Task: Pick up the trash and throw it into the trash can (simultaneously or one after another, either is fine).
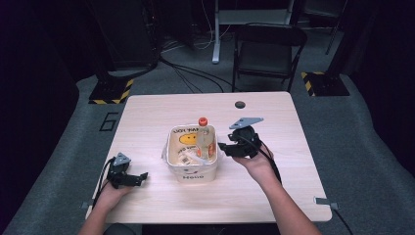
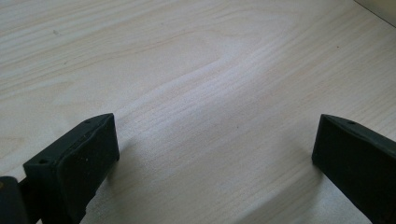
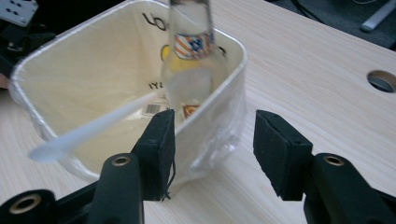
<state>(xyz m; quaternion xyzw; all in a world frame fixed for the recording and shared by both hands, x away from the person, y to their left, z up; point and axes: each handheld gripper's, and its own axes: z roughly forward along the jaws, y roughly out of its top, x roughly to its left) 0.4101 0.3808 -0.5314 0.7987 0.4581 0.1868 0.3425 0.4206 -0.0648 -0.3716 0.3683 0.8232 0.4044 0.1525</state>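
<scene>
Right gripper gapes empty beside the tub holding a bottle – left gripper wide over bare table

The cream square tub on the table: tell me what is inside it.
The cream square tub holds a clear bottle with an orange cap, leaning in its far right corner, and a white plastic spoon. The bottle's base hides part of the printed floor.

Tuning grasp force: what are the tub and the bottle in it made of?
Tub: looks like thin cream plastic or coated paper, with printed lettering and a crinkly clear film wrap. Bottle: clear and glossy, glass or hard plastic, can't tell which; printed label band, red cap.
</scene>
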